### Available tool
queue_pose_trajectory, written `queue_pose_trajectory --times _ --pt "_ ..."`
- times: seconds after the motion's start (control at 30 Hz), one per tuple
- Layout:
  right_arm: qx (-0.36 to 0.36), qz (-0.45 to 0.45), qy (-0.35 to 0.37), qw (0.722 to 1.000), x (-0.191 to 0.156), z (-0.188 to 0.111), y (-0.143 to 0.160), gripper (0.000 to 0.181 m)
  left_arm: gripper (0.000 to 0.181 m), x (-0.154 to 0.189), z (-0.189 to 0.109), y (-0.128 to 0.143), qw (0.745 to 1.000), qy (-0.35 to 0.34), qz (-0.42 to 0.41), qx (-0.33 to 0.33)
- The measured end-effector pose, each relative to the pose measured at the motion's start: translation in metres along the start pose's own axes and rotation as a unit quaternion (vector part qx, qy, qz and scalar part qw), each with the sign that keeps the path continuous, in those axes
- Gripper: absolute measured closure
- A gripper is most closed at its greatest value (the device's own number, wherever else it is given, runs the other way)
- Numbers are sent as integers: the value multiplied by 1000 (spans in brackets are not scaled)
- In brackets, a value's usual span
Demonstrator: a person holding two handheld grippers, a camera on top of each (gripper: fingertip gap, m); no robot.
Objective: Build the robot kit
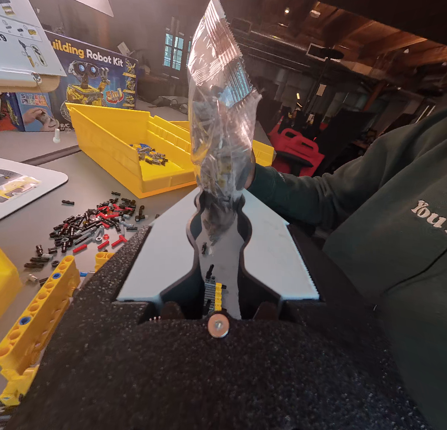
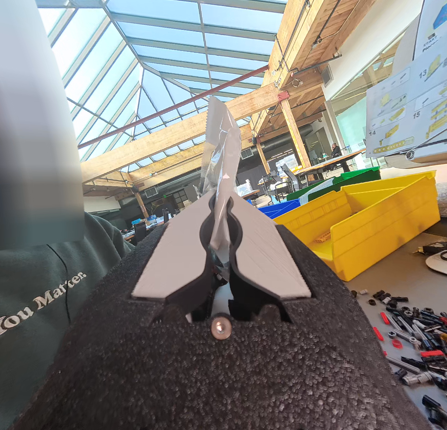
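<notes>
My left gripper is shut on the lower end of a clear plastic bag that stands upright above the table, with small grey, yellow and black parts inside and a serrated top edge. My right gripper is shut on clear bag plastic that sticks up between its fingers, serrated edge on top. I cannot tell whether both hold the same bag. A small grey and yellow assembly lies on the table below the left gripper's fingers.
A yellow bin with a few parts stands behind a pile of small black, red and grey pins. A yellow holed beam lies at left, a kit box behind. Yellow, blue and green bins, instruction sheets and a green sleeve are close. Tip to tip, the grippers are about 12 cm apart.
</notes>
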State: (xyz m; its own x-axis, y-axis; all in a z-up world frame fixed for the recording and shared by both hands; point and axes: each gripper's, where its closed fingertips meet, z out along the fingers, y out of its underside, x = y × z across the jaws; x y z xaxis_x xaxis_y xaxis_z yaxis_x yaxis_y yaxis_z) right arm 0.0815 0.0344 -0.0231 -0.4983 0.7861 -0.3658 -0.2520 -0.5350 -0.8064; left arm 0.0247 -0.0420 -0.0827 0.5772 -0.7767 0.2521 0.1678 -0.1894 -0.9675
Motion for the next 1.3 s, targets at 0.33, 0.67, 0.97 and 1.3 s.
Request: queue_pose_trajectory --times 0.33,0.67,0.97,1.3 --pt "-58 -37 92 993 34 -7 12 140 161 -12 -9 -6 940 -168 290 -60" --pt "-236 -484 233 810 60 -26 31 117 163 -19 -14 -2 701 -286 632 -163" --pt "-263 -627 199 706 45 -19 45 181 165 -15 -16 -10 635 -305 689 -172" --pt "-254 -705 186 636 41 -14 44 181 166 -14 -23 -19 624 -313 696 -171"
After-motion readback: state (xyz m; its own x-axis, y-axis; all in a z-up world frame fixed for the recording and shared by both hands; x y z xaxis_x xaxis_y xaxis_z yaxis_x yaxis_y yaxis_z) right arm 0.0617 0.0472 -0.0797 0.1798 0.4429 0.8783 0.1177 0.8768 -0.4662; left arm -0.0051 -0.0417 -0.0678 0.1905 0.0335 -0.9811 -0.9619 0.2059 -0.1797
